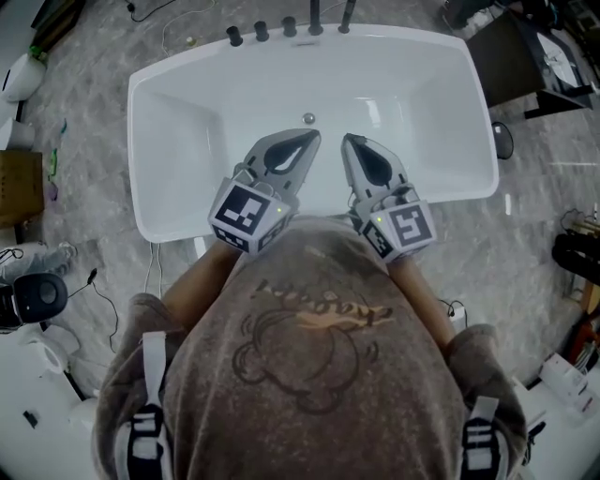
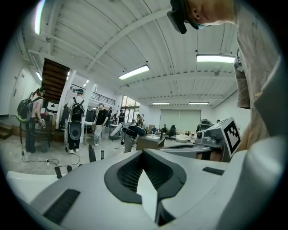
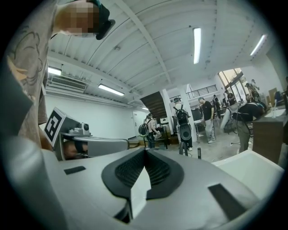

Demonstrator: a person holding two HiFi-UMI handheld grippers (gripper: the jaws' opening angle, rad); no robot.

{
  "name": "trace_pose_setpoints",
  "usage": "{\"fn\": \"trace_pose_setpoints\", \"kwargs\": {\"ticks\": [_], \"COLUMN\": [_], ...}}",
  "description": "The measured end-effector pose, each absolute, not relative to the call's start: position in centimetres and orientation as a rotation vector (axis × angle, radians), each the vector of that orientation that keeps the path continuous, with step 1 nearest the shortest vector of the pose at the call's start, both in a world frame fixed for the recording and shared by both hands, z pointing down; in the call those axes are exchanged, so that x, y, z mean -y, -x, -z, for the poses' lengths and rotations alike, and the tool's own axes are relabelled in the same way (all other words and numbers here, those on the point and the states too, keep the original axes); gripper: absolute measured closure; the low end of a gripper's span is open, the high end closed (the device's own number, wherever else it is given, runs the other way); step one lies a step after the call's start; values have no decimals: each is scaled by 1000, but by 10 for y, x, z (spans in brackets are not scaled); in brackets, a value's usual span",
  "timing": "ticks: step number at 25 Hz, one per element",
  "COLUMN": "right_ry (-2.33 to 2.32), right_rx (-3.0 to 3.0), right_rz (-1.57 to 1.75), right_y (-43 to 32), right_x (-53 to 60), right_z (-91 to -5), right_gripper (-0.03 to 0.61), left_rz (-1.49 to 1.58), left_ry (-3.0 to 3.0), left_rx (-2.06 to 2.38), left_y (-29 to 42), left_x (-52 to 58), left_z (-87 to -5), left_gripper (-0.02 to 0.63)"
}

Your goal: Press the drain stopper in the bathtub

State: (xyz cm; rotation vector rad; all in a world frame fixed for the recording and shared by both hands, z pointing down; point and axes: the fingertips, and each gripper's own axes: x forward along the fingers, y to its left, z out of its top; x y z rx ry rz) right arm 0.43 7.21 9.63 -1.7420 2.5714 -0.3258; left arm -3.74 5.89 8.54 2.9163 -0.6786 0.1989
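A white bathtub (image 1: 169, 103) lies below me in the head view. Its small round metal drain stopper (image 1: 308, 118) sits on the tub floor near the far wall. My left gripper (image 1: 314, 137) and right gripper (image 1: 348, 139) are held side by side above the tub's near half, tips pointing toward the far wall, a short way from the stopper. Both are shut with nothing between the jaws. The left gripper view (image 2: 144, 151) and right gripper view (image 3: 145, 151) look level across the room, and the stopper is not in them.
Several dark tap fittings (image 1: 289, 25) line the tub's far rim. A dark cabinet (image 1: 511, 56) stands at the back right, a cardboard box (image 1: 19, 187) at the left, cables (image 1: 155, 272) on the marble floor. People (image 2: 74, 121) with equipment stand across the hall.
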Motion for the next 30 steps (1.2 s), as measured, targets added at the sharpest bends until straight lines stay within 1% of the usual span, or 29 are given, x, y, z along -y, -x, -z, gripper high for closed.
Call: {"fn": "trace_pose_setpoints", "kwargs": {"ticks": [17,30], "right_ry": [1714,1743], "right_rx": [-2581,-2583], "right_rz": [326,306], "right_y": [-5,-5], "right_x": [-82,-90], "right_z": [-108,-111], "right_gripper": [577,577], "left_rz": [-206,-213], "left_ry": [-2903,-2901], "left_rx": [667,679], "left_y": [30,28], "left_x": [-66,-70], "left_z": [-109,-113], "left_gripper": [612,612]}}
